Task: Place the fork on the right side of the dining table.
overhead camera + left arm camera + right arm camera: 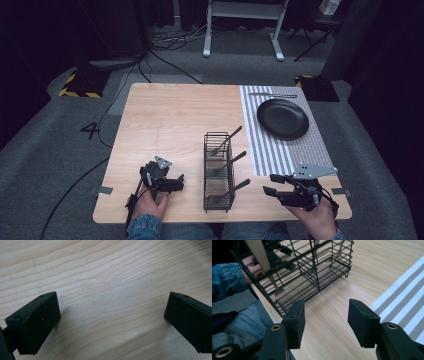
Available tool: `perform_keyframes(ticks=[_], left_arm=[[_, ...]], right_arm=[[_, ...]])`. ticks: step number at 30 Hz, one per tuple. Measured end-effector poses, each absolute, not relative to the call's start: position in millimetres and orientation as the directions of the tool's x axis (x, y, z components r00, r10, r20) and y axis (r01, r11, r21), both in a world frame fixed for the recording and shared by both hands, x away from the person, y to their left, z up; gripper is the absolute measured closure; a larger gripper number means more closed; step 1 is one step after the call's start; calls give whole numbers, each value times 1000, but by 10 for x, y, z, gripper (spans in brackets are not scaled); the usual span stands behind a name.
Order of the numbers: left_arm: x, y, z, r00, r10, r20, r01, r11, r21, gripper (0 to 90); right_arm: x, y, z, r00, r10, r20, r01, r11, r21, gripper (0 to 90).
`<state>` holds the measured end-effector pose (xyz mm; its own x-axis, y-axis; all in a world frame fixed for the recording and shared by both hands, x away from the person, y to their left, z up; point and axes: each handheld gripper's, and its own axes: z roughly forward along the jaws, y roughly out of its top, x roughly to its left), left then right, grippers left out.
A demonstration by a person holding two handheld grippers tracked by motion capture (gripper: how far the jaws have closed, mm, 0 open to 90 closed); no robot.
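Black wire basket (219,171) stands near the front edge of the wooden table (175,115), between the two grippers, with three forks (226,141) leaning in its compartments, handles up and to the right. Left gripper (173,184) rests low on the wood, jaws spread wide with bare table between them. Right gripper (270,185) points toward the basket, jaws apart and holding nothing. Behind it, a dark plate (283,118) sits on a striped mat (280,150), with cutlery (272,95) just beyond the plate.
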<state>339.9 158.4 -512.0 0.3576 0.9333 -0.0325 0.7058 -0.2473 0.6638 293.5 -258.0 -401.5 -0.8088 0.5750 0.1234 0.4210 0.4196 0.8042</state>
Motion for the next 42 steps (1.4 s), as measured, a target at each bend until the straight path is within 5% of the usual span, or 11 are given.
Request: perform_keyframes(ticks=[42], left_arm=[[3399, 1583, -5120, 357, 933, -37, 708, -245, 663, 4]], right_arm=[[2916, -2061, -3655, -898, 401, 182, 361, 436, 824, 559]])
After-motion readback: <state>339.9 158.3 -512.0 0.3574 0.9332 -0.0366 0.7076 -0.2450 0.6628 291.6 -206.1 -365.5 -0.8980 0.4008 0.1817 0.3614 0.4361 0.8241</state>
